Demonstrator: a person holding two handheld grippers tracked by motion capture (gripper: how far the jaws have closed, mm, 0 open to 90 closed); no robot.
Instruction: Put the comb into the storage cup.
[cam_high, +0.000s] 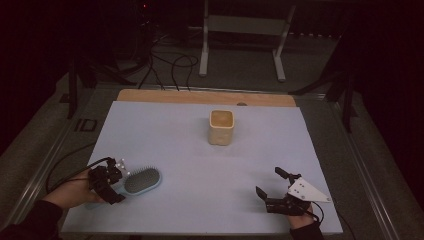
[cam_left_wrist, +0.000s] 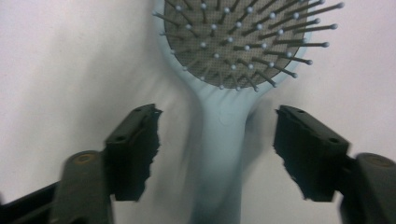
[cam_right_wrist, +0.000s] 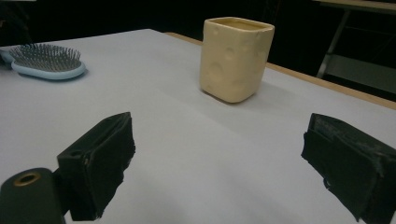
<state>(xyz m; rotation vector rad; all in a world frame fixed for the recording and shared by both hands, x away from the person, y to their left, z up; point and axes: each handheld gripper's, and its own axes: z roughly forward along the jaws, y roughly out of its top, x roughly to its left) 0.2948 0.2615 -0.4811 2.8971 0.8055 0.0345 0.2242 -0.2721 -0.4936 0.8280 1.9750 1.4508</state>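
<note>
On the white mat, left hand-held gripper (cam_left_wrist: 215, 149) parted astride hairbrush (cam_left_wrist: 229, 70) handle, not touching, right hand-held gripper (cam_right_wrist: 219, 172) wide open, empty.

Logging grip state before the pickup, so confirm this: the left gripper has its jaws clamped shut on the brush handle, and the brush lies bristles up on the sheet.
Wrong on the grip. In the left gripper view the left gripper has its jaws open, one each side of the brush handle with gaps showing, not clamped. The brush does lie bristles up on the sheet.
</note>
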